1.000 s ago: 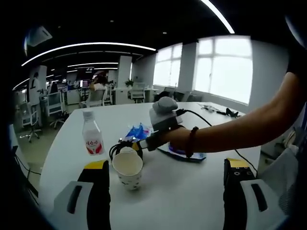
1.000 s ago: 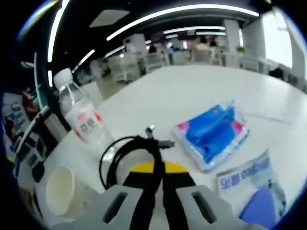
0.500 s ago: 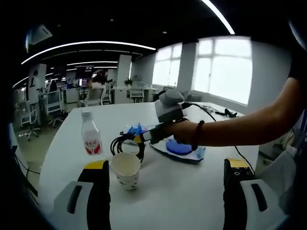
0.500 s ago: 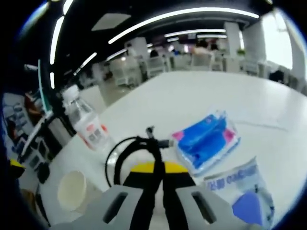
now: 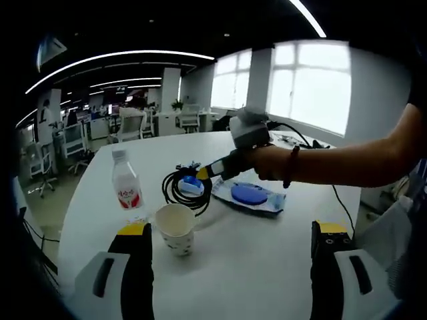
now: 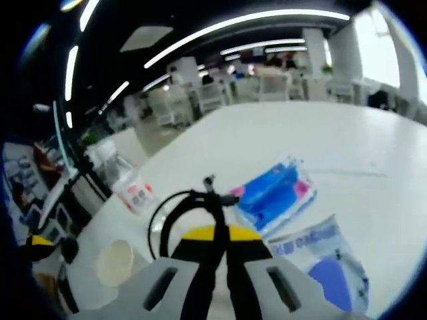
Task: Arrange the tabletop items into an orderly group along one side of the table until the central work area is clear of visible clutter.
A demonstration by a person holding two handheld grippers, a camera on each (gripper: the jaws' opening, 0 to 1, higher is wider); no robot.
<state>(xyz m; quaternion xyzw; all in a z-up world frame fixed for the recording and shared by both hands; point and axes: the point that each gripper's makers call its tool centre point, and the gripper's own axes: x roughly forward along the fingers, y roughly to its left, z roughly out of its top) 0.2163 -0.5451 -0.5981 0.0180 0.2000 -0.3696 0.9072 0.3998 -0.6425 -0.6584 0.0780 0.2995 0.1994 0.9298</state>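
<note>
My right gripper (image 6: 215, 233) is shut on a coiled black cable (image 6: 163, 215) and holds it in the air above the white table (image 6: 267, 133). In the left gripper view the same right gripper (image 5: 204, 174) carries the cable (image 5: 179, 191) just beyond a paper cup (image 5: 175, 228). A water bottle (image 5: 126, 187) stands left of the cup. Under the coil lie a blue tissue pack (image 6: 273, 193) and a wipes packet (image 6: 323, 263) with a blue lid (image 5: 249, 193). My left gripper (image 5: 232, 267) is open over the near table with nothing between its jaws.
The person's forearm (image 5: 353, 163) reaches in from the right of the left gripper view. Dark cables (image 5: 303, 141) lie at the table's far end. Office chairs (image 5: 133, 130) and desks stand beyond the table. The table edge (image 5: 73, 220) runs along the left.
The right gripper has risen and drawn back to the right with the cable coil, away from the cup. The left gripper has stayed open and still.
</note>
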